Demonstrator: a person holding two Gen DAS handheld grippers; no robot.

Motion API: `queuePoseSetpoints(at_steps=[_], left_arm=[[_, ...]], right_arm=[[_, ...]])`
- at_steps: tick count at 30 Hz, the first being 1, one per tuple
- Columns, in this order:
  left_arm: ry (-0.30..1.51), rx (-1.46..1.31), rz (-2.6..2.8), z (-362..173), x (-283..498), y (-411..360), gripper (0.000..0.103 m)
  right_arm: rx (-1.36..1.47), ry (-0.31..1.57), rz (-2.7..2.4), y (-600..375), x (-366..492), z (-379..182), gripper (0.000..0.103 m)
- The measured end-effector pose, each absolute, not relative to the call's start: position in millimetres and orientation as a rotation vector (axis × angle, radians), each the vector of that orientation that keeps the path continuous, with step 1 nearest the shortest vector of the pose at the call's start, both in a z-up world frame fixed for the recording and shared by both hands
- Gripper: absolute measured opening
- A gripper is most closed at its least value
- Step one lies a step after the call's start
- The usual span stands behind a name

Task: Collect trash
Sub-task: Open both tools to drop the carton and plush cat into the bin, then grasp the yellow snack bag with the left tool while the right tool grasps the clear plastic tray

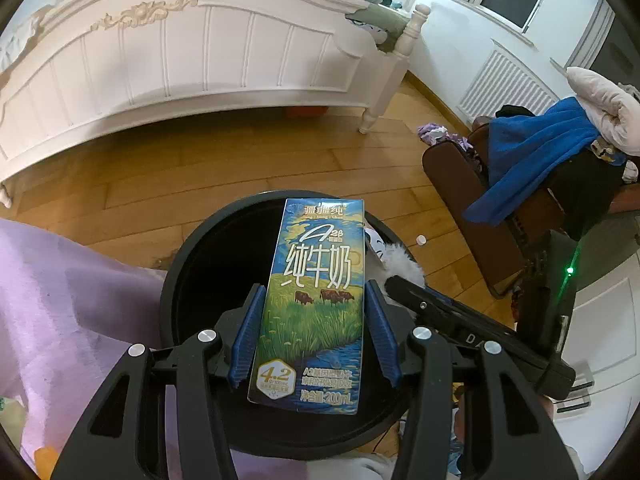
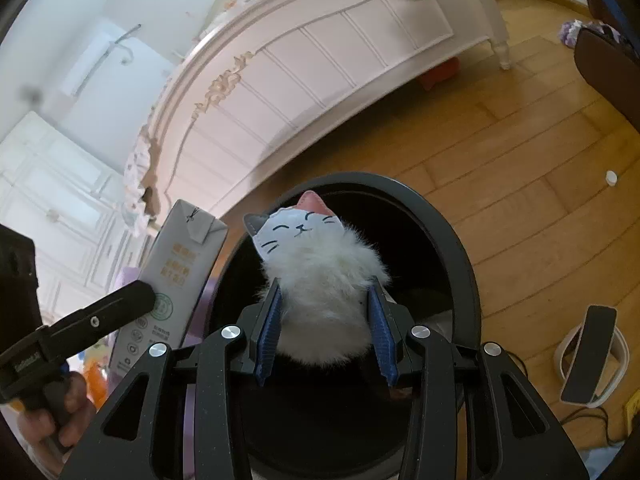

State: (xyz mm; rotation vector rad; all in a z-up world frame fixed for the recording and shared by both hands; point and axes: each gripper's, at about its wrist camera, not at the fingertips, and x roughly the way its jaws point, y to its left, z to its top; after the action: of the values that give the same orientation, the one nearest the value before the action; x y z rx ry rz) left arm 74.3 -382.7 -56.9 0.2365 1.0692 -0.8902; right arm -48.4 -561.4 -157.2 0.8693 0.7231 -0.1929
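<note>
Two things hang over the black bin [image 1: 188, 264], one in each of your grippers. Your left gripper [image 1: 314, 324] is clenched on the milk carton [image 1: 316, 292], its blue pads pressed against both narrow sides. The carton's long axis runs along the fingers, away from you, with the printed front facing the camera and the top edge pointing toward the far white bed [image 1: 192, 48]. From the right wrist view the same carton [image 2: 180, 264] shows its grey back and folded top flap, tilted up and to the right, just left of the bin's rim [image 2: 448, 232].

Your right gripper [image 2: 326, 320] grips the fluffy cat toy [image 2: 320, 288] across its white body; the cat's face points away from you, toward the far side of the bin's mouth.

The bin stands on a wooden plank floor [image 1: 208, 160]. A small white cap [image 2: 611, 177] lies on the boards to the right, and a brown chair [image 1: 472, 184] draped with a blue towel [image 1: 536, 152] sits further right. Purple cloth [image 1: 60, 280] lies at near left.

The bin's inside is too dark to read; the pale patch low inside it may be a liner or rubbish, and I cannot tell which. Your hand [image 2: 52, 420] on the left handle is cut off by the frame edge.
</note>
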Motion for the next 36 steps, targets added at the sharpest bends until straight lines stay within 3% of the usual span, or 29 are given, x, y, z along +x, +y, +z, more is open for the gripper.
queuePoseSetpoints(at_steps=[3, 4, 7, 16, 20, 27, 36], left_arm=[[1.067, 0.243, -0.878, -58, 75, -383, 0.053], [1.065, 0.248, -0.87, -57, 73, -387, 0.053], [1.053, 0.247, -0.862, -54, 71, -385, 0.067], [0.982, 0.213, -0.868, -26, 59, -355, 0.069], [0.919, 0.195, -0.852, -6, 48, -330, 0.079], [0.838, 0.114, -0.732, 29, 32, -246, 0.079], [0.793, 0.036, -0.437, 37, 17, -98, 0.079]], right_arm=[[0.873, 0.725, -0.192, -564, -48, -158, 0.047], [0.873, 0.726, -0.194, -564, -48, -158, 0.053], [0.875, 0.712, -0.2, -563, -49, -153, 0.065], [0.811, 0.669, -0.163, -543, -50, -119, 0.066], [0.739, 0.649, -0.108, -520, -46, -94, 0.066], [0.616, 0.638, 0.022, -466, -31, -50, 0.068], [0.422, 0.68, 0.272, -364, -8, -6, 0.071]])
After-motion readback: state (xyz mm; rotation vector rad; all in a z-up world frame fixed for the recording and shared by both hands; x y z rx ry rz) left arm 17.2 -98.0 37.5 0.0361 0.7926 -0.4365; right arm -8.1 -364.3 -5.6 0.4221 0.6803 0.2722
